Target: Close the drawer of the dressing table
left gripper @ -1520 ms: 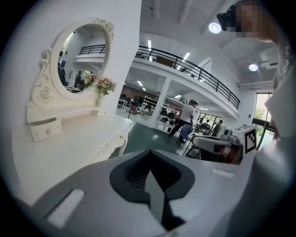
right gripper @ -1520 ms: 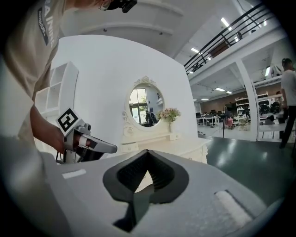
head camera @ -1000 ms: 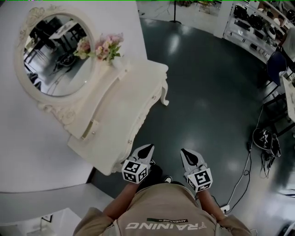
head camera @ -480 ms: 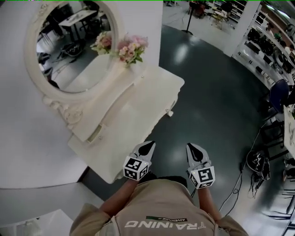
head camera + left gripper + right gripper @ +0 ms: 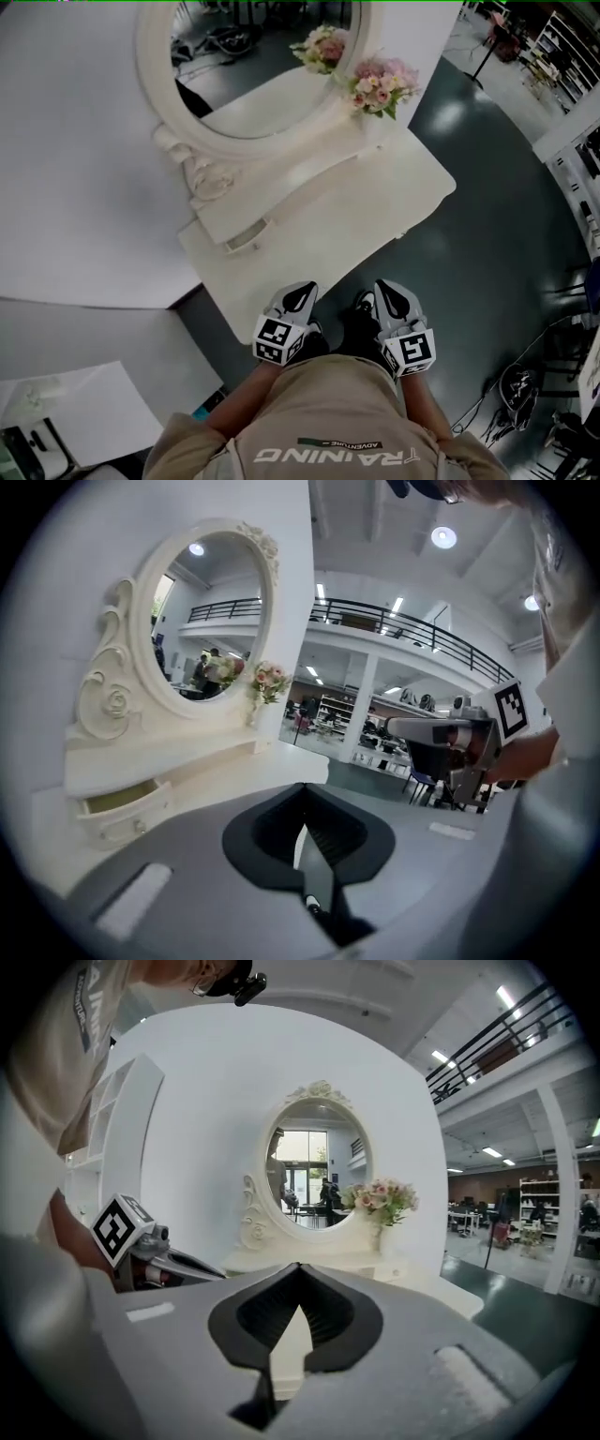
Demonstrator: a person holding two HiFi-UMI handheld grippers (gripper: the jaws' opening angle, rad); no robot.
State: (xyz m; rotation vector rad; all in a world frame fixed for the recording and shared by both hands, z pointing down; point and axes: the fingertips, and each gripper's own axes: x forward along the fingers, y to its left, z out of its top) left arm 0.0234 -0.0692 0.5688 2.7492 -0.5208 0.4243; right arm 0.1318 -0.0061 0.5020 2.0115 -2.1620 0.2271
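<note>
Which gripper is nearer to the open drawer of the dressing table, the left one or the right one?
Left. In the head view the left gripper sits just below and right of the drawer; the right gripper is farther to the right.

"TRAINING" — upside down on the shirt

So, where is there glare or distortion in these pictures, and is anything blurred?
Head view: glare patch on the dark floor, otherwise sharp. Left gripper view: strong fisheye with black corners, the mirror bent, a ceiling lamp blown out. Right gripper view: same fisheye; the flowers look clear.
</note>
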